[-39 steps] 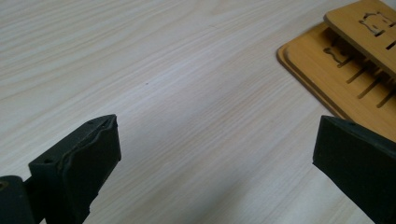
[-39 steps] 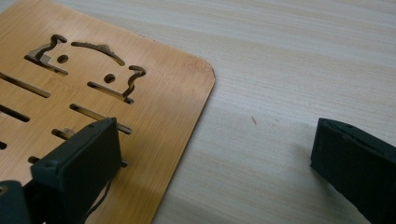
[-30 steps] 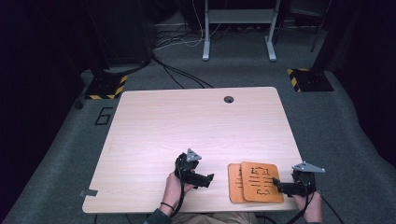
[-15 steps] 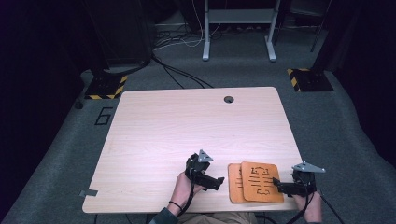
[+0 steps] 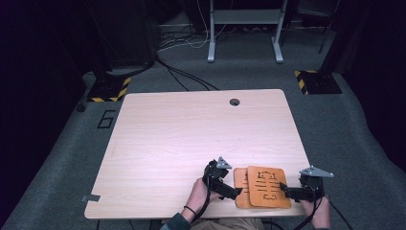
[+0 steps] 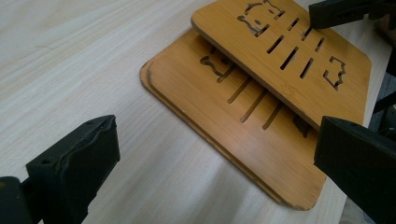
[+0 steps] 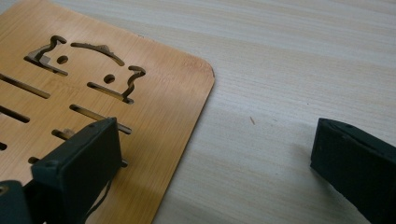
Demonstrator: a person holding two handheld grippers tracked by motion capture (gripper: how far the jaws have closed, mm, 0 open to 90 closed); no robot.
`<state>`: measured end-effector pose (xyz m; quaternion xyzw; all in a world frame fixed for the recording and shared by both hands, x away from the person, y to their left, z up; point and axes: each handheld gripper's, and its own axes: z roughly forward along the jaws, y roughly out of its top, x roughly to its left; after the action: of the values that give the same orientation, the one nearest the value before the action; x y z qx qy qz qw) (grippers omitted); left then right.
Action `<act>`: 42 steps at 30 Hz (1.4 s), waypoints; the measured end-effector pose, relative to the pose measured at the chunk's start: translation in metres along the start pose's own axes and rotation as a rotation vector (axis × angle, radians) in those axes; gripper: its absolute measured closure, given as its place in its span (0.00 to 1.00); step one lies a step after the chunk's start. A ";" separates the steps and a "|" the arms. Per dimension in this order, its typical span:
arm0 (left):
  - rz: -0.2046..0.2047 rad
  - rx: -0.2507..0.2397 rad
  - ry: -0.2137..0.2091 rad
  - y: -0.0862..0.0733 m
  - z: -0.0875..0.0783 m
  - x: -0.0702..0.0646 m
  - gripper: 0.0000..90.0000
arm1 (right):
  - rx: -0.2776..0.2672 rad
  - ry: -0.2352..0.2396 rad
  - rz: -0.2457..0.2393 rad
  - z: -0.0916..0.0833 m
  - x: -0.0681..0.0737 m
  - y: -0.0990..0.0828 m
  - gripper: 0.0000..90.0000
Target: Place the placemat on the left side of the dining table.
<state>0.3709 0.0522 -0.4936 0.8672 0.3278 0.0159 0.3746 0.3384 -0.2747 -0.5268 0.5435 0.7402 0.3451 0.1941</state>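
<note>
Dim workshop-looking room, grey carpet floor, cables trailing off toward a metal stand at the back, and a pale wood worktop (image 5: 191, 139) with a round cable hole (image 5: 234, 102) near its far edge. Down at the near right corner sit two bamboo trivets, the top trivet (image 5: 268, 186) lying half over the bottom trivet (image 5: 241, 188) and skewed a bit to the right. What's changed over the last second: the left claw (image 5: 233, 192) has slid in from out on the open worktop and is now right up against the left edge of the bottom trivet, while the right claw (image 5: 286, 189) hasn't really budged from the right edge of the top one. Looks like the person is lining up to grab one board with each hand and pull the stack apart, though that's a guess. In the left gripper view the left claw is spread wide with the lower board's corner (image 6: 154, 74) between the jaws, nothing gripped. The right gripper view shows the right claw wide open too, one jaw hanging over the top board (image 7: 154, 107), the other out over bare wood, holding nothing. No brand or readable text anywhere, just slots and a cut-out cartoon face (image 7: 88, 70) in the bamboo, plus a taped "6"-ish mark on the floor (image 5: 106, 119).
</note>
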 end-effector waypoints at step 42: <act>-0.008 0.070 -0.120 0.035 0.055 -0.029 0.00 | -0.005 -0.004 0.005 -0.001 -0.001 0.000 0.03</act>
<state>0.3827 -0.0179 -0.5039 0.8778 0.3087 -0.0491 0.3631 0.3380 -0.2757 -0.5268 0.5454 0.7376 0.3464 0.1961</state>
